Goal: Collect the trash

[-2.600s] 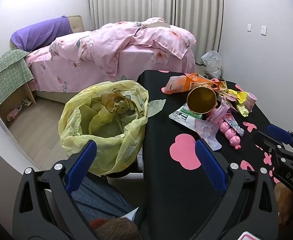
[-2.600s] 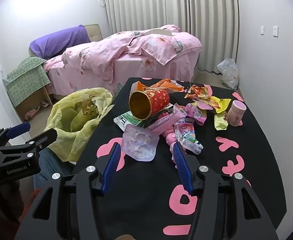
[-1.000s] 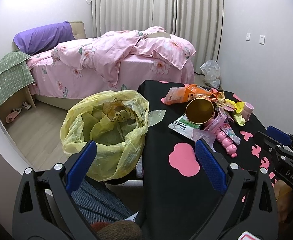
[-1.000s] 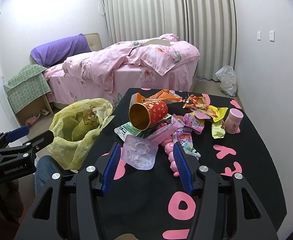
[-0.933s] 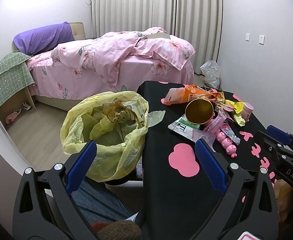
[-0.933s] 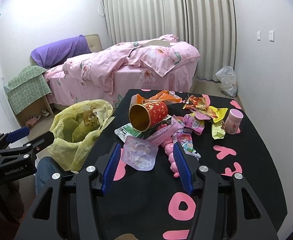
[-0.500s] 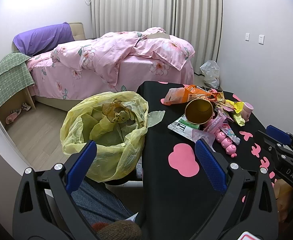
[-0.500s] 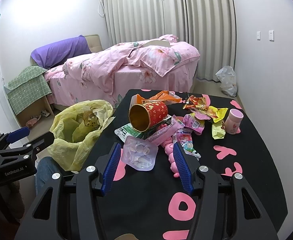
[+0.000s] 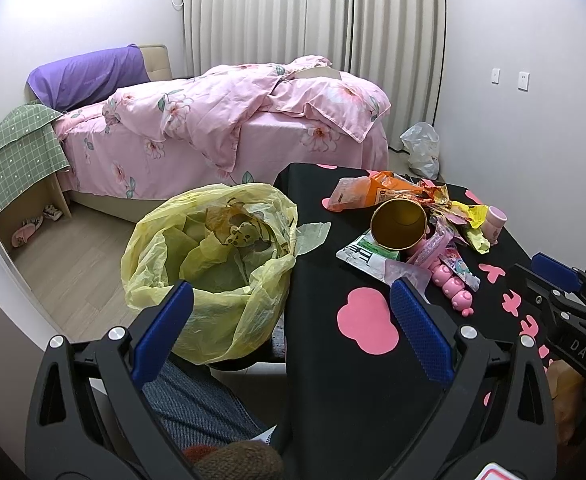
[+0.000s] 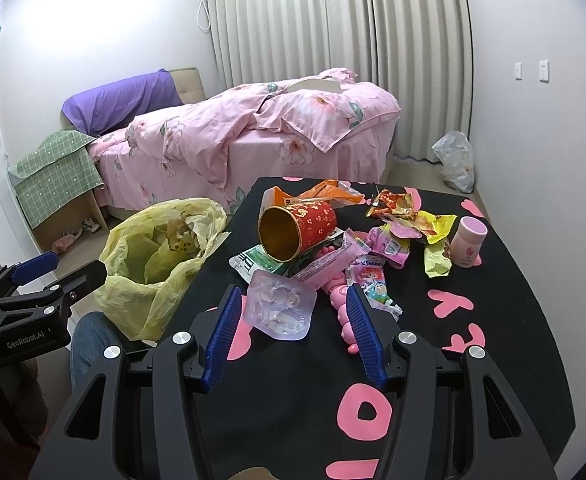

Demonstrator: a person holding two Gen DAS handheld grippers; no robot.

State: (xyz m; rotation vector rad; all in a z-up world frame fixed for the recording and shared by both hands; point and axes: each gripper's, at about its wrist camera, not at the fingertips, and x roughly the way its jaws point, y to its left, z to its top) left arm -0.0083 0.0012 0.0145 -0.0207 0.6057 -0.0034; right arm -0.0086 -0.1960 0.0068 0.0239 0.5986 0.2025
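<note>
A yellow trash bag stands open at the left edge of the black table, with crumpled wrappers inside. On the table lies a pile of trash: a red and gold paper cup on its side, a clear plastic blister tray, an orange packet and several bright wrappers. My right gripper hangs open over the table, the blister tray just beyond its fingertips. My left gripper is open and empty, between the bag and the table edge.
A pink caterpillar toy and a small pink bottle sit among the trash. A person's jeans-clad leg is below the bag. Behind are a pink bed, a green-covered side table and a white plastic bag on the floor.
Since the earliest frames both views have drawn back slightly, so the table and bag look a little smaller. Over the last second nothing has moved.
</note>
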